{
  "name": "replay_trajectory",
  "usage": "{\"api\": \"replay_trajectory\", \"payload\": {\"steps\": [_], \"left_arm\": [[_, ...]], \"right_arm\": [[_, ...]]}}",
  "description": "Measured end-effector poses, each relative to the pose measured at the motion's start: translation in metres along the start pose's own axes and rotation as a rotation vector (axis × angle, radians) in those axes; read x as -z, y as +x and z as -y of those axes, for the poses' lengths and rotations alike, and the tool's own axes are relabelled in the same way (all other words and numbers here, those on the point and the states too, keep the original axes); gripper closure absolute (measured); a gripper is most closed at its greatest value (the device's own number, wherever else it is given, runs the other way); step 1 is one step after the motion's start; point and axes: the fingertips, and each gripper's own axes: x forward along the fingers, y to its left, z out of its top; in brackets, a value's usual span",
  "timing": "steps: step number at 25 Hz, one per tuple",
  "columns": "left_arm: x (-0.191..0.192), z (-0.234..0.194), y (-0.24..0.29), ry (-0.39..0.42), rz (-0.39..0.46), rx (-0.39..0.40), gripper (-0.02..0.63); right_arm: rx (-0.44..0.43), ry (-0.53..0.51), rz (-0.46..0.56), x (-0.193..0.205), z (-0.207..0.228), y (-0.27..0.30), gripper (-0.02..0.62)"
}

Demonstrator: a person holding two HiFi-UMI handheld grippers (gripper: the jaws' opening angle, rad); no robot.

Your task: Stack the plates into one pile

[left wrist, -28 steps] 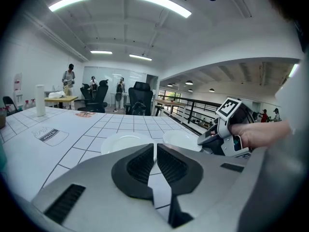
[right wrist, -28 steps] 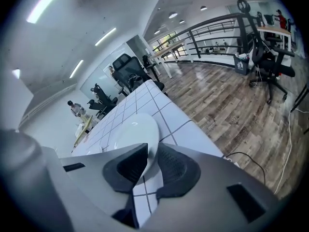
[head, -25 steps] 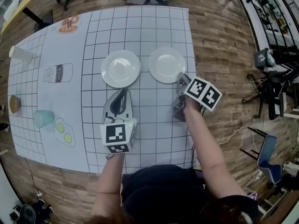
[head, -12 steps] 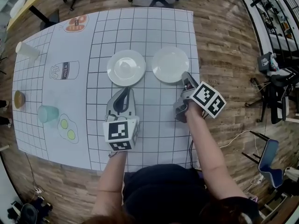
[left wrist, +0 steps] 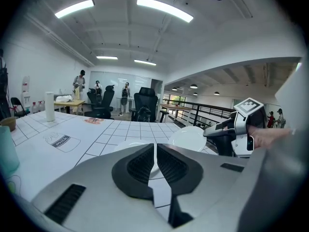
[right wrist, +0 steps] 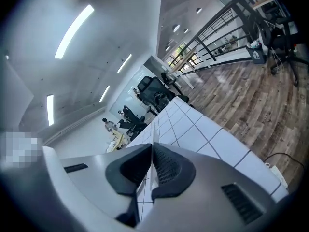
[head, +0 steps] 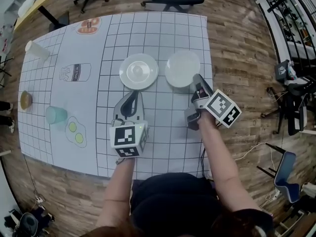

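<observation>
1. The right tongs [head: 197, 80], jaws having just been closing, clamp the rim of the right plate [head: 182, 68], which lies just beside the left plate [head: 138, 71].
2. The left tongs [head: 131, 96], together and empty, point at the left plate from close by.

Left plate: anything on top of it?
Nothing. The left plate is bare in the head view. The right plate is beside it, apart, not stacked. The mat directly under the left plate is covered.

Left gripper [head: 131, 96], right gripper [head: 198, 78]: grey shells, white cube [head: 127, 139] with black square markers each, dark ribbed fingers [left wrist: 140, 166]. Person: dark top [head: 168, 196].
</observation>
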Motion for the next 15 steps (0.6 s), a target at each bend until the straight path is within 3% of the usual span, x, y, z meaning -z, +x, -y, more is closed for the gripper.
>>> {"api": "replay_trajectory", "payload": {"steps": [6, 15], "left_arm": [[-0.007, -0.014, -0.011, -0.01, 0.017, -0.054, 0.565], [-0.009, -0.045, -0.029, -0.033, 0.035, -0.139, 0.565]], "right_arm": [[-0.07, -0.051, -0.006, -0.002, -0.027, -0.006, 0.568], [-0.236, -0.003, -0.083, 0.024, -0.076, 0.012, 0.568]]}}
